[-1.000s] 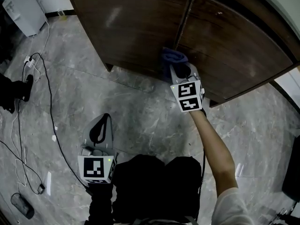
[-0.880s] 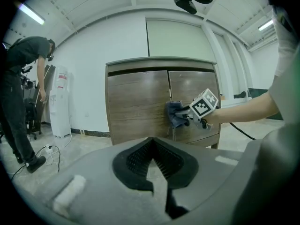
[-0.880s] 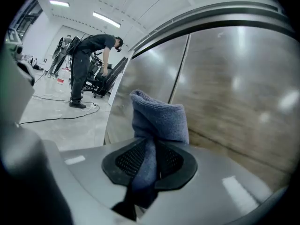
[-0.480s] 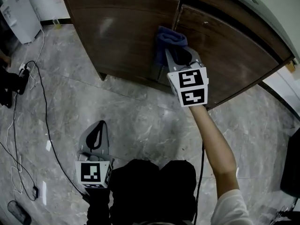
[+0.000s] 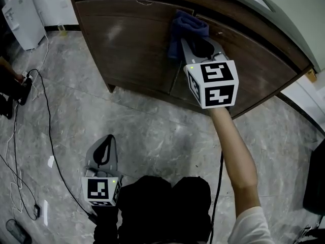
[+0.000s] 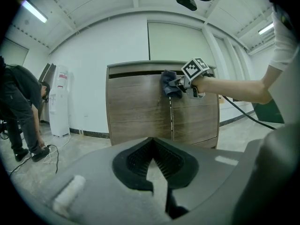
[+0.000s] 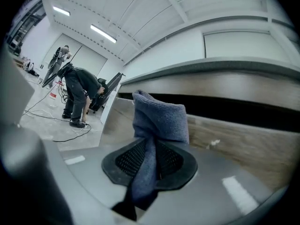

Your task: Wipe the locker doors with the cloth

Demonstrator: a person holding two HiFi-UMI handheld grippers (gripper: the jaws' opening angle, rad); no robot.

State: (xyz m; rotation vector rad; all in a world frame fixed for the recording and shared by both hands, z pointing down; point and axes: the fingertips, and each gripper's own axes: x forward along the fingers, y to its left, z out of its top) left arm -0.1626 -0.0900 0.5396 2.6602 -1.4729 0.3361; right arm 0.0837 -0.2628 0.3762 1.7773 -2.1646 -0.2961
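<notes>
**Blue cloth [image 5: 188, 25] meets locker doors [image 5: 127, 44]**

The right gripper [image 5: 189, 43], clamped on the cloth, presses it high at the seam between the two brown doors. The left gripper [image 5: 105, 151], jaws together, hangs low over the marble floor [image 5: 152, 131]. Cables [image 5: 51, 136] trail nearby, and a person [image 6: 21, 102] bends over them.

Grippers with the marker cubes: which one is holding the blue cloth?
The right gripper, raised against the locker doors, jaws clamped on the cloth. The left gripper hangs low over the floor, jaws together and empty.
</notes>
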